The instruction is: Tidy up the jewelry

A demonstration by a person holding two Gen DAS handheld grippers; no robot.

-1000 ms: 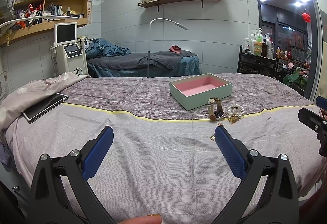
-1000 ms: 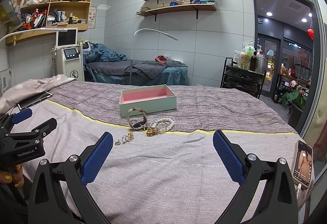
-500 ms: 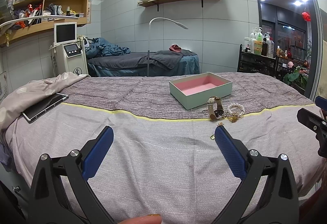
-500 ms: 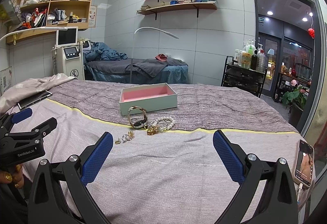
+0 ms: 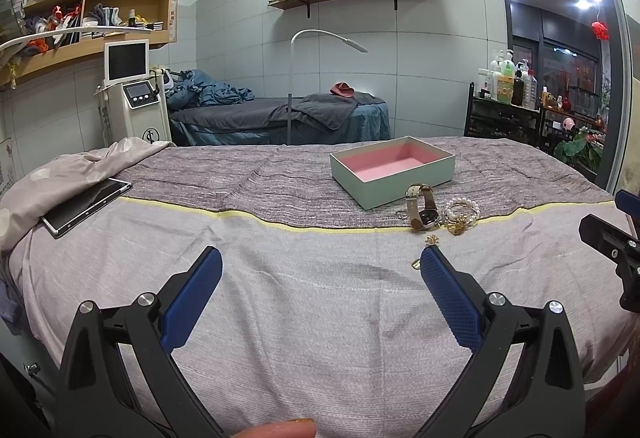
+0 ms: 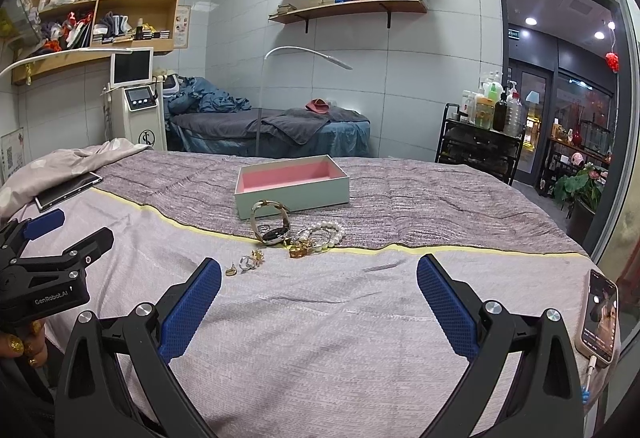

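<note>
The jewelry lies loose on the bed (image 6: 320,318), just near of the box (image 6: 292,184): a watch (image 6: 272,224) standing on its strap, touching or almost touching the box's near wall; pearls (image 6: 326,232) and a gold piece (image 6: 299,249) just right of it; and, nearer and to the left, small gold and silver bits (image 6: 250,262). The box sits open, its pink floor bare, so nothing looks stowed yet.

The right gripper (image 6: 318,292) hovers low over the cover, jaws spread wide and holding nothing. The left gripper (image 5: 320,288) is likewise spread and empty, with one small bit (image 5: 415,264) just beside its right finger.

A sound first move, I judge, is the watch: it is the bulkiest, stands clear of the cloth, and gives the pads a strap to close across. The tiny bits lie flat on soft fabric and will likely need a low, square approach so the cover does not bunch up.

A tablet (image 5: 86,206) lies far left and a phone (image 6: 598,318) at the right edge, both well apart from the work. Nothing blocks the way to the box.
</note>
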